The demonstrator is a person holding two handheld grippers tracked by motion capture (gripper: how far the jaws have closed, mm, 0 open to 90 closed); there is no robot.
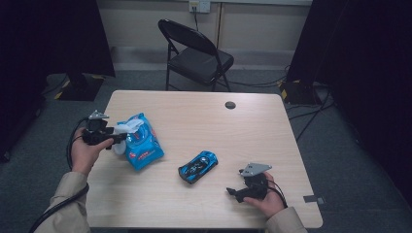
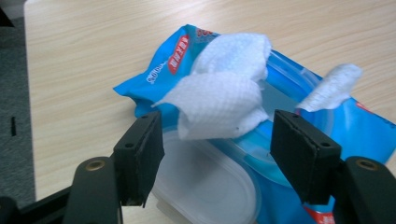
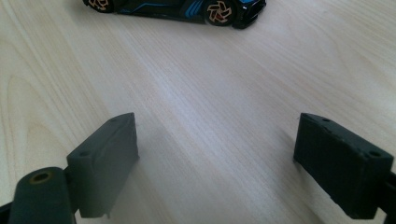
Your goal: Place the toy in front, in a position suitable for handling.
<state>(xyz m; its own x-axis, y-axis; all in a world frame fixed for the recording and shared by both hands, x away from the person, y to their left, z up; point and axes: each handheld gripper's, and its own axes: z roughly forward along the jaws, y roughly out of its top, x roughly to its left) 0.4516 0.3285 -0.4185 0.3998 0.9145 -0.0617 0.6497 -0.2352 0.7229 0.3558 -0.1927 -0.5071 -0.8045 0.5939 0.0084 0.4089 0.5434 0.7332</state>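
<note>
The wet wipe [image 2: 219, 95] sticks up, crumpled, from the open blue wipes pack [image 1: 142, 143] at the table's [image 1: 204, 116] left edge, its clear lid [image 2: 205, 186] flipped back. The left gripper [image 2: 217, 154] frames the wipe with jaws spread, not pinching it; by my judgement the pull is yet to come. The right gripper [image 3: 215, 158] rests wide apart and empty near the blue toy car [image 1: 197, 166], which lies untouched. A second tuft [image 2: 331, 86] is hard to read
</note>
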